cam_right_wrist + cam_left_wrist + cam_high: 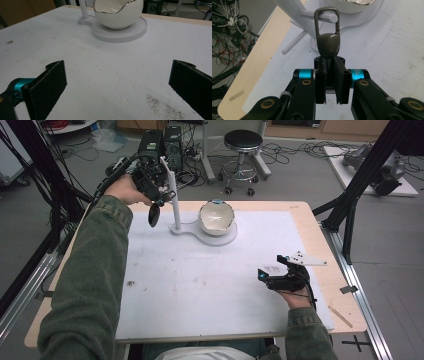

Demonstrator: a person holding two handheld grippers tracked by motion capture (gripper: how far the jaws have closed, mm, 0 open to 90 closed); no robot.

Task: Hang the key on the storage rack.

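High view: a white mat (210,285) covers a wooden table. At the far side stands a white stand (176,202), a thin post with side pegs, on a base that also carries a white egg-shaped bowl (216,217). The left gripper (156,195) is raised at the far left beside the post, with a dark keychain (154,214) hanging from its jaws. The right gripper (272,276) rests low on the mat at the near right, well apart from the stand.

Left gripper view: the jaws are pressed together on the keychain's dark tab (328,46). Its metal clasp loop (326,21) is already threaded around a white peg (325,17) of the stand. Judging from this, the hanging is nearly done; what seems left is to let go and draw the gripper away.

Right gripper view: the jaws stand wide apart with nothing between them, above bare mat. The bowl and its round base sit far ahead.
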